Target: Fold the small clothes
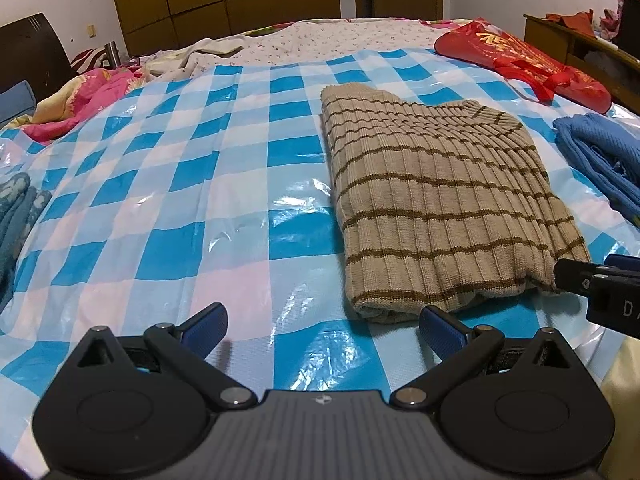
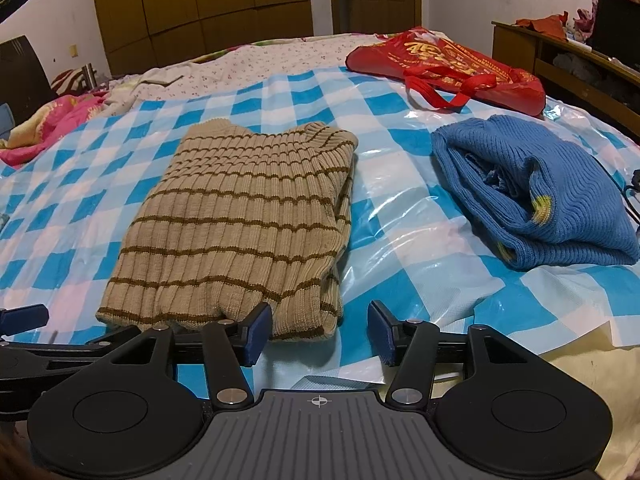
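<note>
A beige sweater with brown stripes (image 1: 436,200) lies folded on the blue-and-white checked plastic sheet (image 1: 180,184); it also shows in the right wrist view (image 2: 240,224). My left gripper (image 1: 322,330) is open and empty, just in front of the sweater's near left corner. My right gripper (image 2: 320,330) is open and empty at the sweater's near right corner, its left finger (image 2: 256,332) close to the hem. The right gripper's tip shows at the right edge of the left wrist view (image 1: 600,284).
A folded blue knit sweater (image 2: 536,192) lies right of the striped one. A red bag (image 2: 448,64) sits at the back right. Pink bedding (image 1: 80,100) is at the far left, blue cloth (image 1: 16,216) at the left edge. A wooden shelf (image 2: 568,64) stands at right.
</note>
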A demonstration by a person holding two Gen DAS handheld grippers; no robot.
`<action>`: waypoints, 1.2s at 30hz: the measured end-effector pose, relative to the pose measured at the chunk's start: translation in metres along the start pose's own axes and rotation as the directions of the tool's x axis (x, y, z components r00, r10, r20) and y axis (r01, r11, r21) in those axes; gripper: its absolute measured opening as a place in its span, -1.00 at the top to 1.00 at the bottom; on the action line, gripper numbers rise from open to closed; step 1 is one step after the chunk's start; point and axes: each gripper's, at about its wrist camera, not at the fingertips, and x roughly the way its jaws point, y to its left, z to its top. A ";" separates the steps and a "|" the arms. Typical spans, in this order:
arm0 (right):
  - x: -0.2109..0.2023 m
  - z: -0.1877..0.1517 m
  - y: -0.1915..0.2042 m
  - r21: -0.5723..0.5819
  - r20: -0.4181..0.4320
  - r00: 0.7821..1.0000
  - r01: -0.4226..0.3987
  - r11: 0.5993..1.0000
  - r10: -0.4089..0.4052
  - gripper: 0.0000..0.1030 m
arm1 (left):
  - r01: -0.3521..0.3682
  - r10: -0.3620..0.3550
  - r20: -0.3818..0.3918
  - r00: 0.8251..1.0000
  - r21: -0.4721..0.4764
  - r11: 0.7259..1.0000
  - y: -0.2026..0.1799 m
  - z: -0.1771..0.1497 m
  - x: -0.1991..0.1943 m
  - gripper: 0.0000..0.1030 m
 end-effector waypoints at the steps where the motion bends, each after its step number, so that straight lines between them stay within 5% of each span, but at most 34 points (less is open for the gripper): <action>1: 0.000 0.000 0.000 -0.001 0.000 1.000 0.001 1.000 -0.001 -0.03 | 0.000 0.000 0.000 1.000 0.000 1.000 0.000 0.000 0.000 -1.00; 36: -0.003 -0.002 0.005 -0.020 0.002 1.000 -0.002 1.000 0.002 -0.19 | -0.004 0.005 -0.021 1.000 0.011 1.000 -0.002 -0.002 0.002 -1.00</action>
